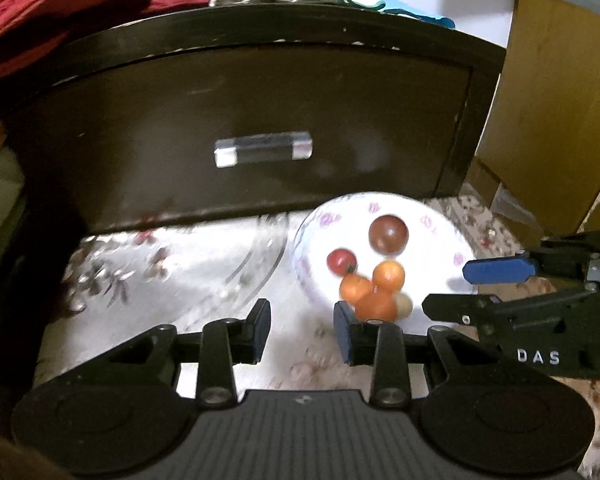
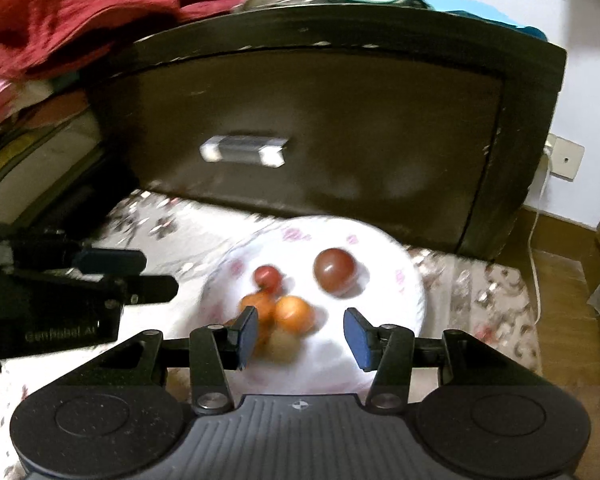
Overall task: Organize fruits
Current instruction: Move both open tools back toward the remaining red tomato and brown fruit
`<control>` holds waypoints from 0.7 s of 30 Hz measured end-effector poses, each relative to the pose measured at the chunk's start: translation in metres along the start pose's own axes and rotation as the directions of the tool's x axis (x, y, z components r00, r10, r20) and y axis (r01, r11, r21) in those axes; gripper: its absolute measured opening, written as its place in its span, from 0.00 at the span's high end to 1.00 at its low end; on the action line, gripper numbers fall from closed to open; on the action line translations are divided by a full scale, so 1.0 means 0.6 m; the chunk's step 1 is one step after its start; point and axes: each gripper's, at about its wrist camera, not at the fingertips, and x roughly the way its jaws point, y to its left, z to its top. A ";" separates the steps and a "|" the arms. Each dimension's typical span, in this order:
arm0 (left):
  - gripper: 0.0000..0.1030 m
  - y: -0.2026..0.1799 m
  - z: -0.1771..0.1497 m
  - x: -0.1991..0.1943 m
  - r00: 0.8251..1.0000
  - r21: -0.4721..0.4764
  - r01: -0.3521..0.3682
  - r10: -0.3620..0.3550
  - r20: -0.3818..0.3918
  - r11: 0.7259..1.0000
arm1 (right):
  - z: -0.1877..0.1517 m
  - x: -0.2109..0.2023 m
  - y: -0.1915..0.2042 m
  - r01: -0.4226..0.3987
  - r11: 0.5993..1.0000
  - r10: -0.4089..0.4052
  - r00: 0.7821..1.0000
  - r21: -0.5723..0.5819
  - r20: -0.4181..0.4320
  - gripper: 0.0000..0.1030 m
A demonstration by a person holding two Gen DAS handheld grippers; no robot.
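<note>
A white plate with pink flowers (image 1: 340,208) (image 2: 412,280) lies on a floral cloth. On it are a dark red-brown round fruit (image 1: 388,234) (image 2: 335,271), a small red tomato (image 1: 341,261) (image 2: 267,276), a cluster of oranges (image 1: 388,275) (image 2: 294,314) and a pale fruit (image 1: 404,304), which is blurred. My left gripper (image 1: 302,330) (image 2: 160,274) hovers open just left of the plate, holding nothing. My right gripper (image 2: 302,336) (image 1: 446,288) is open above the plate's near edge, and the oranges show beyond its left finger, untouched.
A dark cabinet with one drawer and a silver handle (image 1: 263,149) (image 2: 244,151) stands right behind the plate. Red and pale clothes (image 1: 60,4) are piled on top of it. A cardboard box (image 1: 556,100) is at the right, a wall socket with a cable (image 2: 564,158) beyond.
</note>
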 end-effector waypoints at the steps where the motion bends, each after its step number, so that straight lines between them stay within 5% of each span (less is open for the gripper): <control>1: 0.61 0.003 -0.008 -0.008 1.000 0.001 -0.002 0.002 -0.006 1.000 | -0.005 -0.003 0.009 -0.007 1.000 0.007 1.000 -0.009 -0.006 0.56; 21: 0.61 0.027 -0.104 -0.036 0.993 0.026 0.025 -0.022 -0.116 0.999 | -0.058 0.024 0.109 -0.124 0.982 0.109 0.988 -0.144 -0.111 0.56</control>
